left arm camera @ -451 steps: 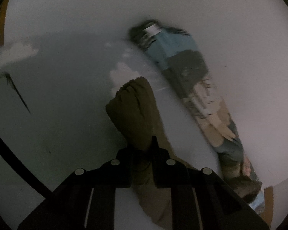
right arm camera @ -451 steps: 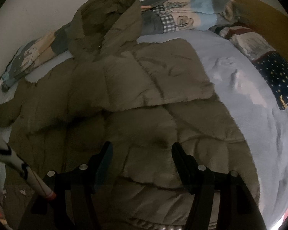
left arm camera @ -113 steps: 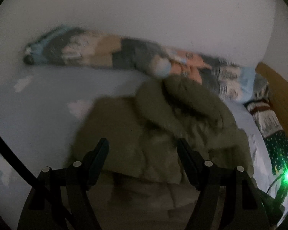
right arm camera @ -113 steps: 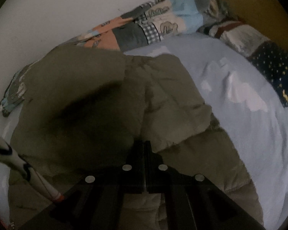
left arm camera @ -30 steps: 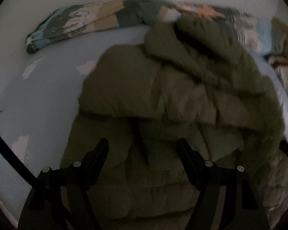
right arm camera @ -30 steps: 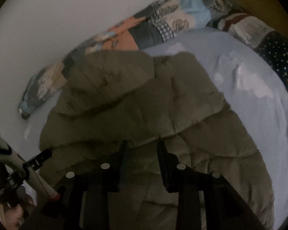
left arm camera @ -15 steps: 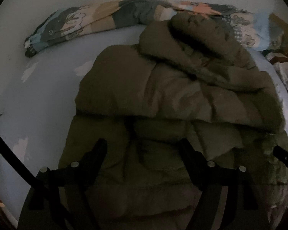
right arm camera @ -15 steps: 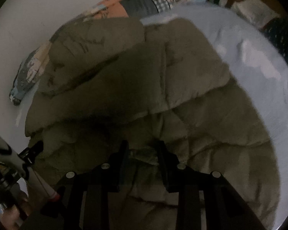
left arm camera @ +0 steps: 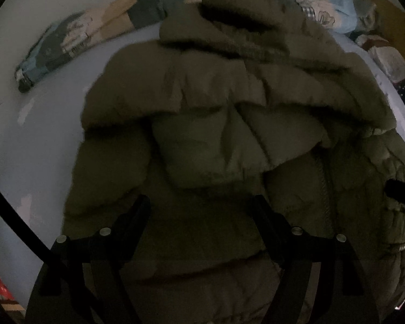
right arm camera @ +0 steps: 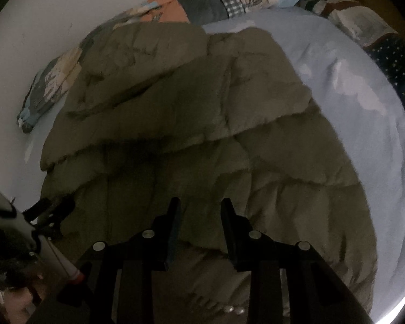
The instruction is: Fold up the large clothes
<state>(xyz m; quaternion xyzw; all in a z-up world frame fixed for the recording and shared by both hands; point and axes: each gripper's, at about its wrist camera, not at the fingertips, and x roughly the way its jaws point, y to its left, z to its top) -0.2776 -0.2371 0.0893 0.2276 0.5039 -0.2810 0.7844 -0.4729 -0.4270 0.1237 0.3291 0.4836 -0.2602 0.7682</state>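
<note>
Left gripper (left arm camera: 201,205), jaws spread wide and pinching nothing, poised steeply over the near half of an olive puffer jacket (left arm camera: 229,140); dark fingers (left arm camera: 137,216) framing the quilted fabric below without any visible pressing. Right gripper (right arm camera: 199,208), jaws parted by a narrower gap with nothing caught between them, angled down over the same jacket (right arm camera: 202,135) close to its lower quilted panels. Seen at the far right of the left view: the tip of the other tool as a dark bar (left arm camera: 399,195) above the jacket's right side. Seen at the lower left of the right view: the other gripper's dark fingers (right arm camera: 51,210) at the jacket's left edge, beside a white-and-black patterned sleeve (right arm camera: 2,210) of the person holding it. Jacket spread across a pale blue bed sheet (right arm camera: 364,140) with white cloud shapes, sleeves folded in over the chest, the hood (left arm camera: 251,19) lying at the far end against a long patchwork bolster (left arm camera: 75,40). Bolster running along the white wall (right arm camera: 54,13), patched in blue, grey, cream and orange with checked squares. To the right of the hood, a second cushion (right arm camera: 351,19) in stripes and, next to it, a dark blue fabric with small yellow dots (right arm camera: 397,64) at the sheet's far edge. Behind those, a strip of mustard-brown headboard (left arm camera: 386,8). Dim light throughout, edges slightly blurred. A snap row (right arm camera: 233,309) faintly glinting near the jacket's nearest hem.
</note>
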